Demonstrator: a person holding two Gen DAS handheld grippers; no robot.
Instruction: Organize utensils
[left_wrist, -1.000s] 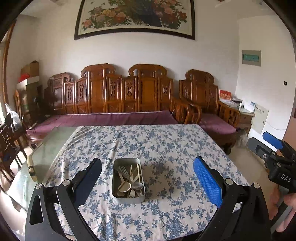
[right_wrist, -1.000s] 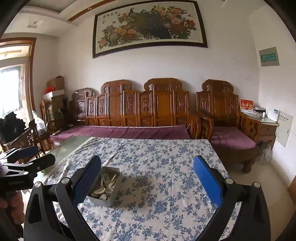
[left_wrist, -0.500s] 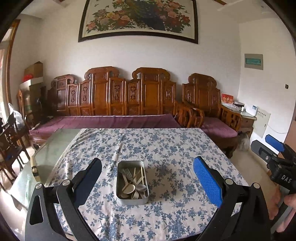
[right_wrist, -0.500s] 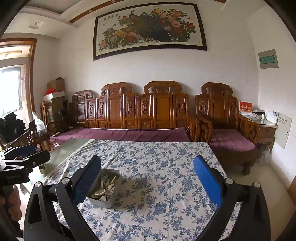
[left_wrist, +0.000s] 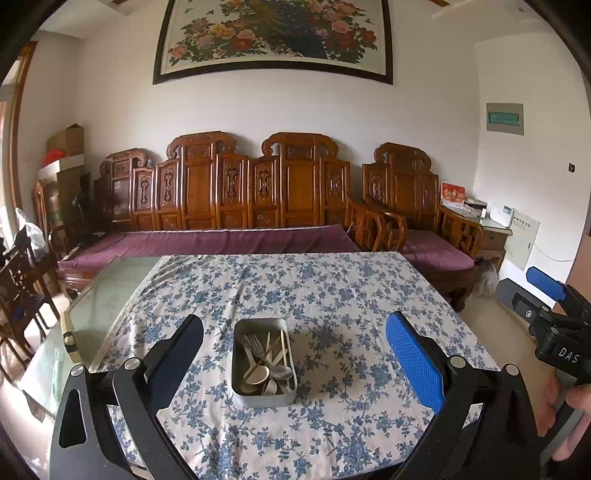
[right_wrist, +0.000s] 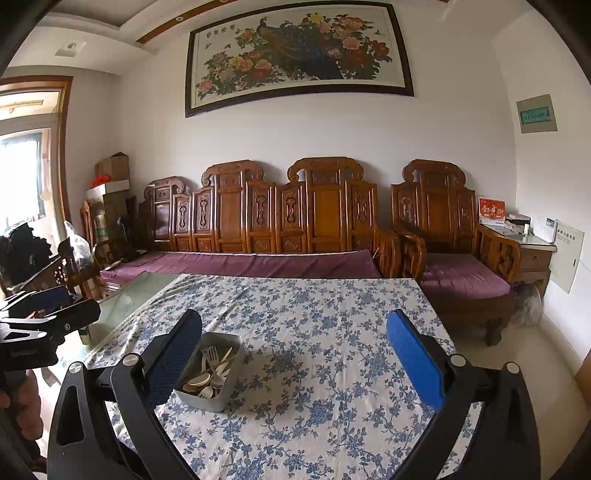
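Left wrist view: the left gripper (left_wrist: 295, 354) is hovering wide apart and empty, the metal tin (left_wrist: 263, 363) of utensils (left_wrist: 266, 360) sitting between its fingers on the floral tablecloth (left_wrist: 351, 295). Right wrist view: the right gripper (right_wrist: 293, 354) is likewise gaping, tin (right_wrist: 210, 371) lying by its left finger (right_wrist: 173, 358).

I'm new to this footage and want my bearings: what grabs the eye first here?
A metal tin of forks and spoons sits mid-table on the blue floral tablecloth, framed between the open left gripper. Behind, a carved wooden sofa lines the wall under a large flower painting.
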